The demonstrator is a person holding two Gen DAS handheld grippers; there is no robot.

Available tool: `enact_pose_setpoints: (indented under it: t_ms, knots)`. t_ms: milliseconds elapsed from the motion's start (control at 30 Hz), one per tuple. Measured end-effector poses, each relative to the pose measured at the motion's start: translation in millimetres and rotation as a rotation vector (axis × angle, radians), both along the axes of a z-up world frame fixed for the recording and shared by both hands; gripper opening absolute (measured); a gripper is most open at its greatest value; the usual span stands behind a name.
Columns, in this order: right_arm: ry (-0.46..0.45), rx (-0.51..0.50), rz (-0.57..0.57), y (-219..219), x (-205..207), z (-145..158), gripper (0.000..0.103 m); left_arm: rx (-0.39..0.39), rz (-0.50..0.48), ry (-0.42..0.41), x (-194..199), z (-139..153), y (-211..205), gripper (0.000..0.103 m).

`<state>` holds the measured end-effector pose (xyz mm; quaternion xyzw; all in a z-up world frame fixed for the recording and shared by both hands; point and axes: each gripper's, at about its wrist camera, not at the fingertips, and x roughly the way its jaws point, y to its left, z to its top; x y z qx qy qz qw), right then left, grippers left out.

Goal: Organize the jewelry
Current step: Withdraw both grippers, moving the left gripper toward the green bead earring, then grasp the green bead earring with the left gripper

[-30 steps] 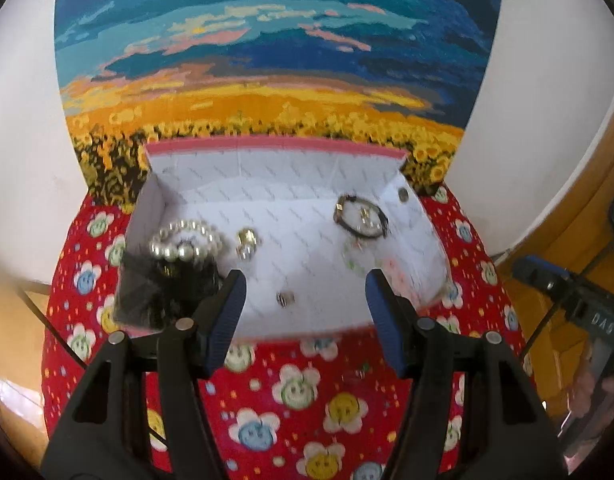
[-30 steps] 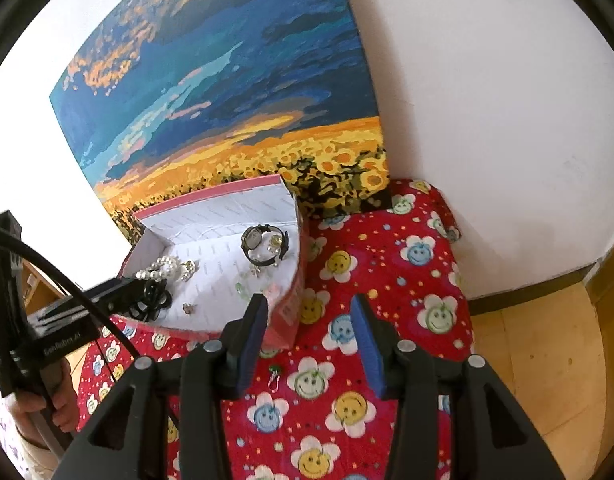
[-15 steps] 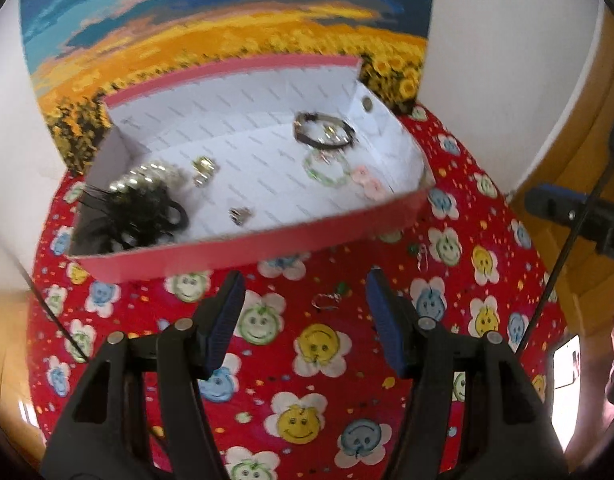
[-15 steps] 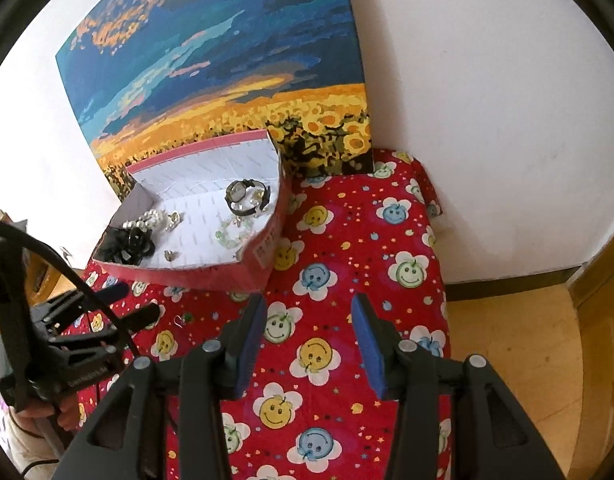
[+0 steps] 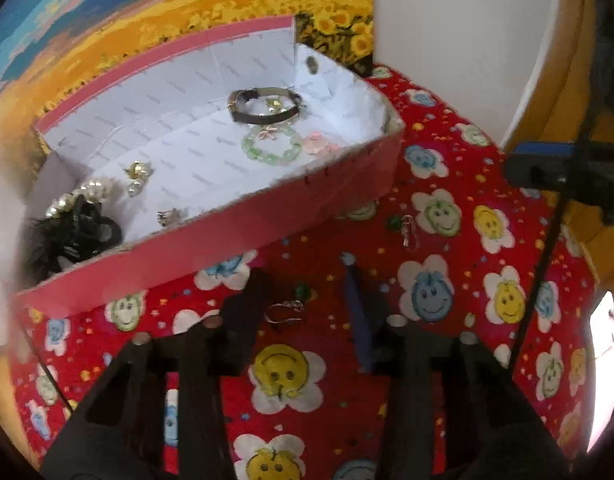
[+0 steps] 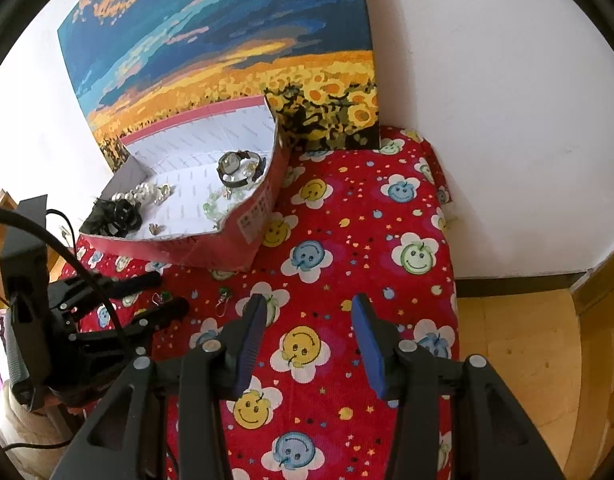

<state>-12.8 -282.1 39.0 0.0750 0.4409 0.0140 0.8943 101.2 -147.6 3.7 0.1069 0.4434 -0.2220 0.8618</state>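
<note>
With my left gripper (image 5: 303, 300) spread wide over the small earring (image 5: 285, 312) between its fingers, I fear closing will snag the red cloth (image 5: 447, 360) instead.

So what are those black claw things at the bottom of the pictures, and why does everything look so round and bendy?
Those claws are grabbing tools. A person holds one in each hand, and each carries a tiny camera with a bulgy lens, which bends the picture.

One picture looks along the left tool, the other along the right tool. The right camera also sees the left tool from the side.

Both tools are open and hold nothing. They hang over a red smiley cloth. On it stands a pink box holding a watch, a green bracelet, pearls and a black hair tie. Two small earrings lie loose on the cloth: one between the left tool's fingers, another farther right.
</note>
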Motion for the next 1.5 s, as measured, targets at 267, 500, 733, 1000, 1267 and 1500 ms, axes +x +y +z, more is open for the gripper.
enact_pose_setpoints:
  t_ms: [267,500,733,1000,1267,1500]
  knots:
    - [0.033,0.008,0.026,2.6,13.1,-14.7,0.047,-0.034,-0.011,0.010,-0.5,-0.5,0.5,0.001]
    - [0.045,0.016,0.050,13.6,16.2,-20.4,0.047,-0.093,0.035,0.006,-0.4,10.8,15.1,0.001]
    - [0.026,-0.013,0.140,42.5,22.2,-20.7,0.047,-0.138,0.103,-0.025,-3.0,23.2,40.6,0.001]
    - [0.066,-0.060,0.184,72.5,46.0,-37.0,0.037,-0.189,0.201,-0.020,1.9,27.0,71.0,0.001]
    - [0.056,-0.149,0.157,82.9,45.9,-37.6,0.014,-0.228,0.229,-0.019,-2.1,35.2,82.9,0.001]
    - [0.070,-0.090,0.168,81.3,33.8,-25.8,0.014,-0.242,0.241,-0.038,-5.7,49.3,91.2,0.001]
